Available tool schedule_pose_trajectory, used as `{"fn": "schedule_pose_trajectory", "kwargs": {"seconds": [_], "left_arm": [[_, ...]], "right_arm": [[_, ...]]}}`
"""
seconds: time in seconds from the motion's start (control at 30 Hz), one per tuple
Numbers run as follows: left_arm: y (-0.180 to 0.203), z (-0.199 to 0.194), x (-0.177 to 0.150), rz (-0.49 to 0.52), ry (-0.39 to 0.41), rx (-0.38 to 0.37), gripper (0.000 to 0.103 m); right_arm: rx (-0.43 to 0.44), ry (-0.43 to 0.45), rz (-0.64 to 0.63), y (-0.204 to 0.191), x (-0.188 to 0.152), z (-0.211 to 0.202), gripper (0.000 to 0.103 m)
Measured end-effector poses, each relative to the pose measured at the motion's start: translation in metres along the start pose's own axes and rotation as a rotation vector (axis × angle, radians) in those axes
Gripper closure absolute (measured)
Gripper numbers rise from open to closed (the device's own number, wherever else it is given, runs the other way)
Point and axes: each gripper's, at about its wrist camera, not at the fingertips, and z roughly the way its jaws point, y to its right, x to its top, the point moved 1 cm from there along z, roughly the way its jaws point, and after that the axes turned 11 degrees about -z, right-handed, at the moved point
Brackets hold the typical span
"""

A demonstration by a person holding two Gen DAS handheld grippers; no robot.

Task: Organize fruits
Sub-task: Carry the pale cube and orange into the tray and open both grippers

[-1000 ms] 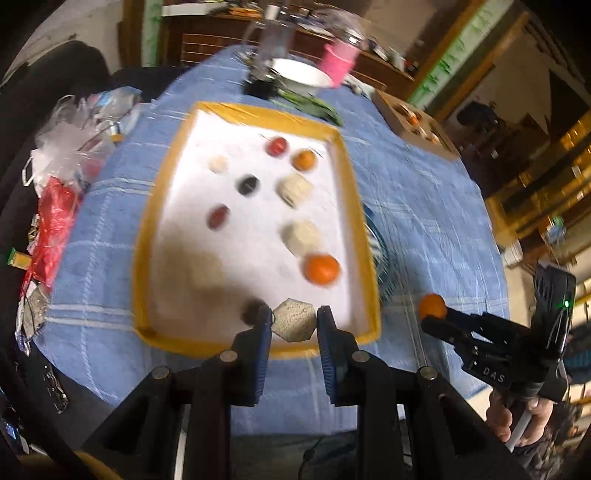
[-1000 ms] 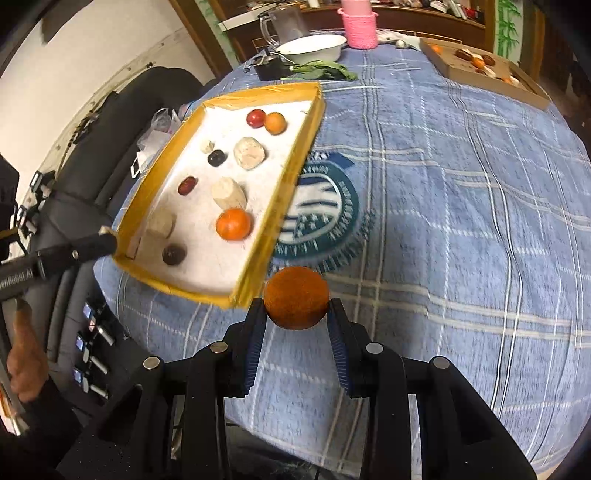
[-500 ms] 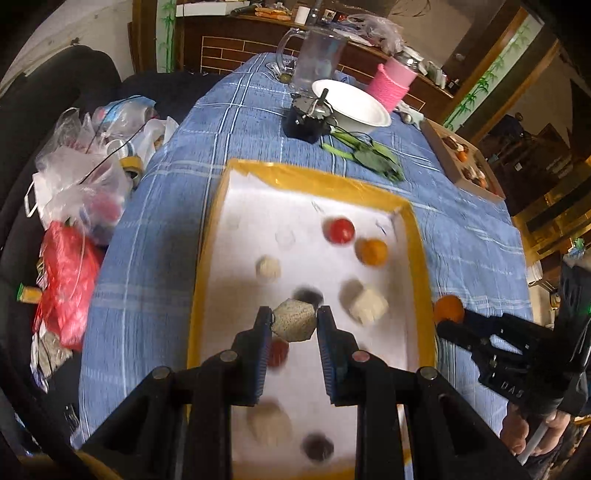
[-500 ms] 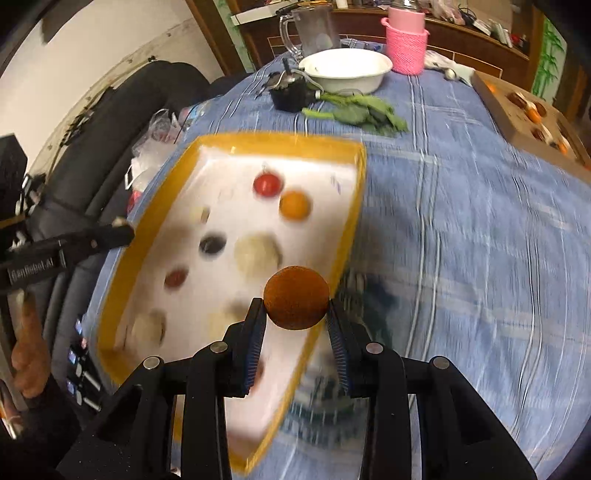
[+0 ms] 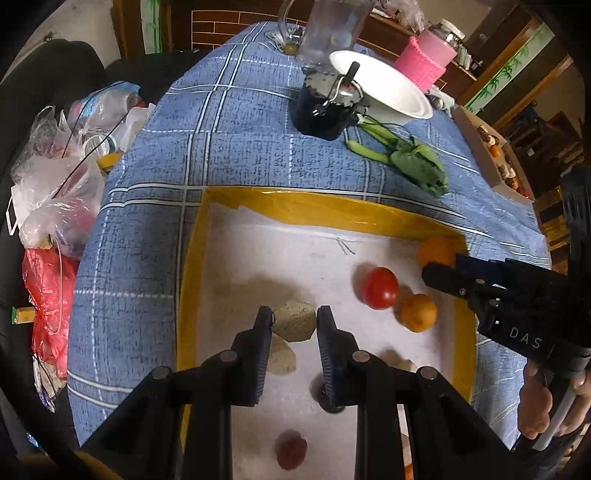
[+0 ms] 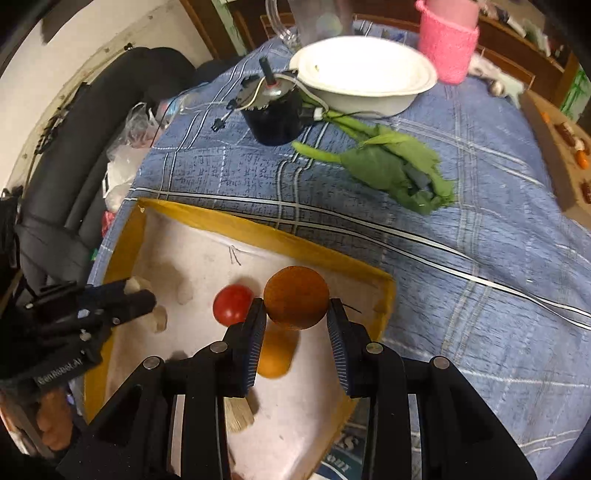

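Note:
My left gripper (image 5: 294,325) is shut on a beige faceted block (image 5: 295,320) and holds it over the far left part of the yellow-rimmed white tray (image 5: 332,205). My right gripper (image 6: 296,314) is shut on an orange fruit (image 6: 296,297) over the tray's far right corner (image 6: 384,291). On the tray lie a red tomato (image 5: 380,288), an orange fruit (image 5: 418,312), a dark red fruit (image 5: 291,448) and beige blocks (image 5: 282,360). The tomato (image 6: 232,303) and another orange (image 6: 275,356) also show in the right wrist view. The right gripper appears in the left wrist view (image 5: 436,264).
Beyond the tray on the blue checked cloth (image 5: 240,133) stand a black round device (image 5: 325,110), a white bowl (image 5: 384,88), a pink-sleeved jar (image 5: 428,61), a clear jug (image 5: 328,26) and green leaves (image 5: 413,162). A cardboard box (image 6: 557,147) lies far right. Plastic bags (image 5: 59,192) lie left.
Both grippers moved forward over the tray toward its far end, each still holding its object. The far-side bowl and device have come closer in both views.

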Motion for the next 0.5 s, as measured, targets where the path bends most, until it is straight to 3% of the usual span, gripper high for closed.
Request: {"fn": "schedule_pose_trajectory", "kwargs": {"seconds": [0.33,0.37,0.47,0.5], "left_arm": [[0.000,0.026,0.004,0.008,-0.047,0.053,0.075],[0.001,0.024,0.004,0.016,-0.039,0.051,0.073],[0.001,0.021,0.005,0.006,-0.031,0.046,0.042],[0.001,0.017,0.005,0.003,-0.020,0.047,0.042]], "right_arm": [[-0.018,-0.063,0.023,0.005,0.006,0.022,0.070],[-0.021,-0.064,0.025,0.006,0.007,0.023,0.069],[0.019,-0.048,0.058,0.010,0.006,0.018,0.058],[0.035,-0.039,0.074,0.011,0.004,0.015,0.055]]}}
